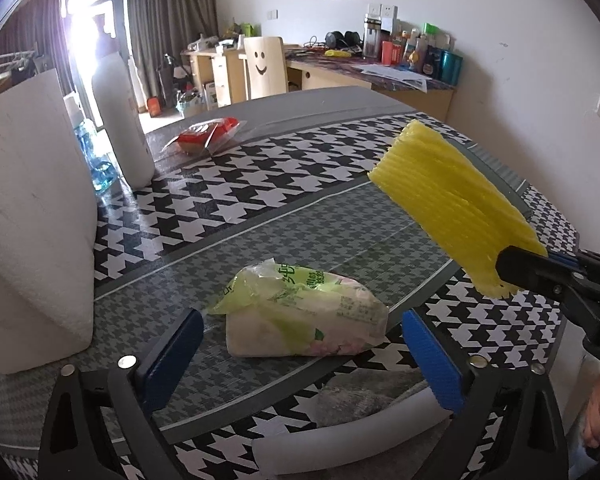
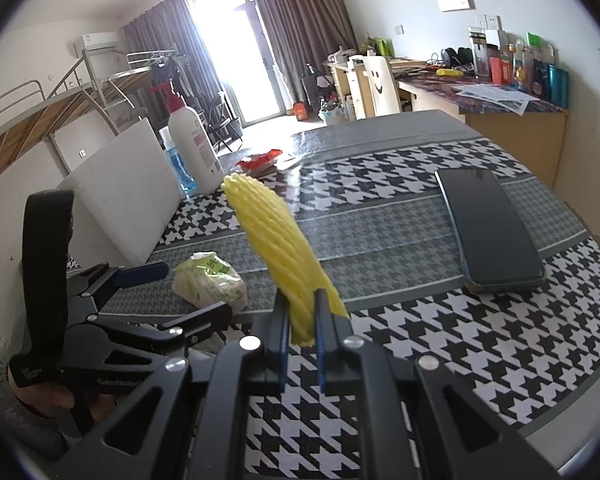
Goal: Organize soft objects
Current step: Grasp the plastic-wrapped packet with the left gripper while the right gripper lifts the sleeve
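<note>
Tissue pack (image 1: 306, 316) lay at lower centre between the wide-apart fingers (image 1: 172, 354) of the left gripper (image 1: 300, 364), untouched. Right gripper (image 2: 302, 334) was clamped on yellow foam net (image 2: 278, 240), its lower end hidden between the pads.

Landmark: white pump bottle (image 2: 194, 148), standing upright at the far left of the houndstooth tablecloth (image 2: 440, 344). A blue-liquid bottle (image 2: 178, 168) is standing just beside it, on its left and partly hidden. A white foam block (image 2: 128, 196) is leaning nearer the camera than the pump bottle, on the same side. A red snack packet (image 2: 260, 160) is lying flat just right of the bottle, toward the far edge. A dark smartphone (image 2: 490, 230) is lying face up well to the bottle's right. A smiley-face chair (image 2: 380, 86) is standing beyond the bottle, by the cluttered desk (image 2: 500, 96).
</note>
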Available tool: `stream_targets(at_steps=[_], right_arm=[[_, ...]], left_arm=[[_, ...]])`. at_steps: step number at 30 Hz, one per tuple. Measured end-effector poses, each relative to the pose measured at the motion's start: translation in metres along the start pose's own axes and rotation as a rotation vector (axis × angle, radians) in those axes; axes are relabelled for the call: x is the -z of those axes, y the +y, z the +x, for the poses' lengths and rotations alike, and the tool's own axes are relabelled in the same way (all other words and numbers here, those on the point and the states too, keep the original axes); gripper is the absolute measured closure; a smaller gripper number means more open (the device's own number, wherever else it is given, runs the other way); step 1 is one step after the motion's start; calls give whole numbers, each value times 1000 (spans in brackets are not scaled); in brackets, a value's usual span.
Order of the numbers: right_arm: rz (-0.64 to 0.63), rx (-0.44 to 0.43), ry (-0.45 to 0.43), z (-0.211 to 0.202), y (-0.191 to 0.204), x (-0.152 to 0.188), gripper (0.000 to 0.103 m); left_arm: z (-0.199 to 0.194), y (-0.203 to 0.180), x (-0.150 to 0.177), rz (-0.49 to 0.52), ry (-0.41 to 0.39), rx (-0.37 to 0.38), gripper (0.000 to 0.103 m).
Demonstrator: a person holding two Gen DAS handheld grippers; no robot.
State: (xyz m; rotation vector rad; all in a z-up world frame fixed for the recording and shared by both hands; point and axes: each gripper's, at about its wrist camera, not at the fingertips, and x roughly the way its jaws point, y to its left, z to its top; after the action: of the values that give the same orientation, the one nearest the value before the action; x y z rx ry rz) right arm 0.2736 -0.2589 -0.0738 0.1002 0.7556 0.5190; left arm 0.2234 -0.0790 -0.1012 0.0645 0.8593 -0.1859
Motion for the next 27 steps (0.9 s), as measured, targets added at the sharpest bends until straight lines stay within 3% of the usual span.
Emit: stream_targets(at_steps=[7,12,27], right_arm=[[2,3,0,-1,0,2,89],[4,5,0,-1,1,2,89],[-11,7,-22,-8,7,1,89]], left_arm=[[7,3,4,-15,46,28,24],[3,0,5,2,35,37,34],[-24,-1,4,5,-26,55,35]])
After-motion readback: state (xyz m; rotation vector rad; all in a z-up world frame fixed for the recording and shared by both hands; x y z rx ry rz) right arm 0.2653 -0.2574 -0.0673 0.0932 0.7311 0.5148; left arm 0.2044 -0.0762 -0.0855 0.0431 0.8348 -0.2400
